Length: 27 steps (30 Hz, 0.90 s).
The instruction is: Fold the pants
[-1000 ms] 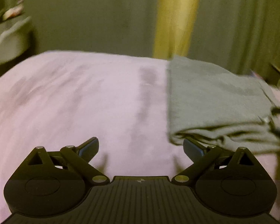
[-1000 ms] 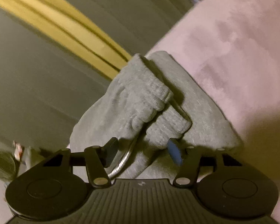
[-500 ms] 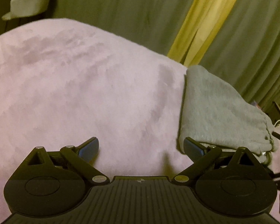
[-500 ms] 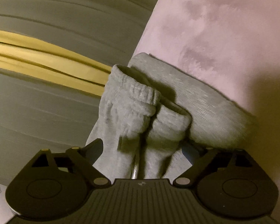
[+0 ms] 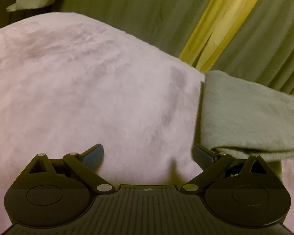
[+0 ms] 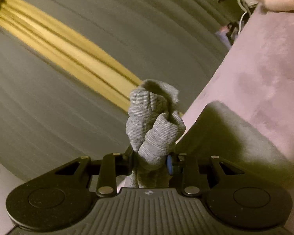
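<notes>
Both wrist views face pink bedding (image 5: 88, 98) and curtains (image 6: 58, 127).

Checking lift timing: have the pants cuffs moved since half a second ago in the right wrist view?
Yes. The cuffs, pinched in the closing right tool, now stick up against the curtain, clear of the pink blanket.

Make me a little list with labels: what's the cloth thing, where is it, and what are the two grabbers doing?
cloth: grey pants, folded in layers
lying on: pink fuzzy blanket
right gripper: jaws closing on the bunched ribbed cuffs, cloth squeezed between the pads
left gripper: open, nothing between its fingers, right finger at the pants' edge
behind: green curtain with a yellow strip
</notes>
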Each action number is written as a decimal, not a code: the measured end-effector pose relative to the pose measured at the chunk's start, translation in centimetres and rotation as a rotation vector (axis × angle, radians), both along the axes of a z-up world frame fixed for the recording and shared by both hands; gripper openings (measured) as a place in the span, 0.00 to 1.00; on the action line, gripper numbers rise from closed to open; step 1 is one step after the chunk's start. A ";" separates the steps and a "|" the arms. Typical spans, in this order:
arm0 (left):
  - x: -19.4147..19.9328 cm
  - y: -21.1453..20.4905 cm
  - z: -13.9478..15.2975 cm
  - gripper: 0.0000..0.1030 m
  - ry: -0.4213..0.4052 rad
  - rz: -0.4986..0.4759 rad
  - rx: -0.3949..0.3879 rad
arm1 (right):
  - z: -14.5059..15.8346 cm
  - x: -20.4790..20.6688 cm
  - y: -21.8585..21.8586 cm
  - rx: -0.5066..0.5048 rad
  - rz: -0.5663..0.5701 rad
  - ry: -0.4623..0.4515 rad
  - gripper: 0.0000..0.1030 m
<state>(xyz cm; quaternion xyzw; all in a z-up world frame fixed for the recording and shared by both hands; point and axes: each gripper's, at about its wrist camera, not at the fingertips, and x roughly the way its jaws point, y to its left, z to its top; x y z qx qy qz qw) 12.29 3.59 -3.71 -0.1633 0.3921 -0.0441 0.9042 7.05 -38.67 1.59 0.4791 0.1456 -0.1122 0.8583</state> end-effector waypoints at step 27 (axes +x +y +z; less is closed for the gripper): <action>0.7 -0.9 -0.7 0.97 0.062 -0.027 0.025 | -1.5 -4.3 -4.0 -0.159 -0.076 0.266 0.69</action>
